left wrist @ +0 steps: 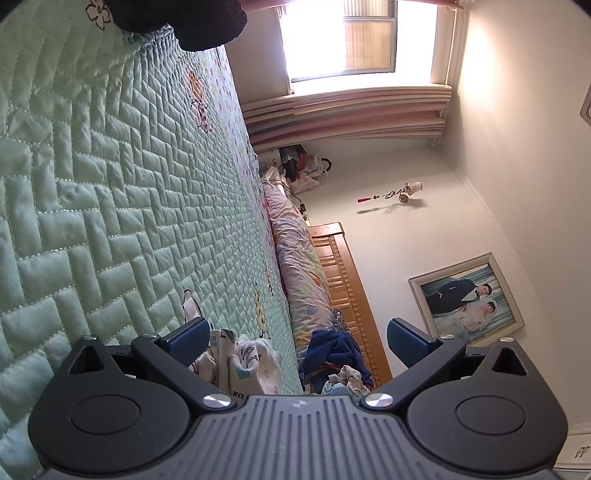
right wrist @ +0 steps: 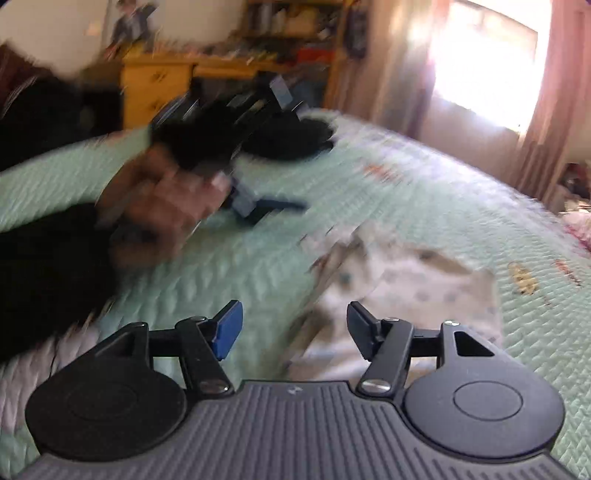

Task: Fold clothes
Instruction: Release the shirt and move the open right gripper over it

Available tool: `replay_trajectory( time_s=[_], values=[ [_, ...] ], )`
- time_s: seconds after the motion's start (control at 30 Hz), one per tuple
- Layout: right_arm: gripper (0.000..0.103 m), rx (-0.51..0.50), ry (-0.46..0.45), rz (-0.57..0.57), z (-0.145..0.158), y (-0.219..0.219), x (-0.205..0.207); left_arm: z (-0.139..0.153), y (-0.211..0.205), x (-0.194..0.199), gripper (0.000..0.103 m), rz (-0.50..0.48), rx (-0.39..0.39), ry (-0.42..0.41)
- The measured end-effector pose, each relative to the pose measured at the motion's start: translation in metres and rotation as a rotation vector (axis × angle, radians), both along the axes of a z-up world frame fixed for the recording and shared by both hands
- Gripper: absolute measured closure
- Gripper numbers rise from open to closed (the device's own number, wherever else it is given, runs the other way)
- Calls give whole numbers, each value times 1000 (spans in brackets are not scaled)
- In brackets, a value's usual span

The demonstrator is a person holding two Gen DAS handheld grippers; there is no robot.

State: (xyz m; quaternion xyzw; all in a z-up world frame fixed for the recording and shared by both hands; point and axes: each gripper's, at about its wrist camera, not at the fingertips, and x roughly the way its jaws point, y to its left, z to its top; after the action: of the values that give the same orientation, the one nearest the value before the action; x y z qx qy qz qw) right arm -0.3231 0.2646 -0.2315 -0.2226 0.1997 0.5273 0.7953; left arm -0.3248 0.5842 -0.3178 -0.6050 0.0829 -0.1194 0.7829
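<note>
A white patterned garment (right wrist: 413, 291) lies crumpled on the green quilted bed (right wrist: 443, 192), just beyond my right gripper (right wrist: 295, 310). That gripper is open, nothing between its blue pads, and its view is badly blurred. My left gripper (left wrist: 297, 325) is rolled on its side, level over the quilt (left wrist: 92, 184). It is open wide, and past its fingers lies the white garment (left wrist: 243, 362), untouched. A black garment (left wrist: 207, 26) lies farther along the bed, seen also as a dark heap (right wrist: 295, 140). A person's hand (right wrist: 166, 206) holds the left gripper.
A pile of blue clothes (left wrist: 336, 350) and a rolled floral blanket (left wrist: 299, 266) lie along the wooden headboard (left wrist: 343, 266). A framed photo (left wrist: 469, 295) hangs on the wall and a bright window (left wrist: 340, 37) is beyond. A yellow desk (right wrist: 159, 85) stands behind the bed.
</note>
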Motion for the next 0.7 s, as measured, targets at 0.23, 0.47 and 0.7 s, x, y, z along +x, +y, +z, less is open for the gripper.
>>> replay_trajectory(
  time_s=[0.23, 0.47, 0.7],
  values=[
    [26, 111, 24, -4, 21, 23, 24, 0, -1, 1, 1, 0, 3, 2],
    [29, 97, 386, -22, -14, 64, 76, -1, -1, 1, 1, -1, -1, -1],
    [19, 278, 327, -99, 12, 56, 87, -3, 1, 1, 1, -2, 0, -2]
  ],
)
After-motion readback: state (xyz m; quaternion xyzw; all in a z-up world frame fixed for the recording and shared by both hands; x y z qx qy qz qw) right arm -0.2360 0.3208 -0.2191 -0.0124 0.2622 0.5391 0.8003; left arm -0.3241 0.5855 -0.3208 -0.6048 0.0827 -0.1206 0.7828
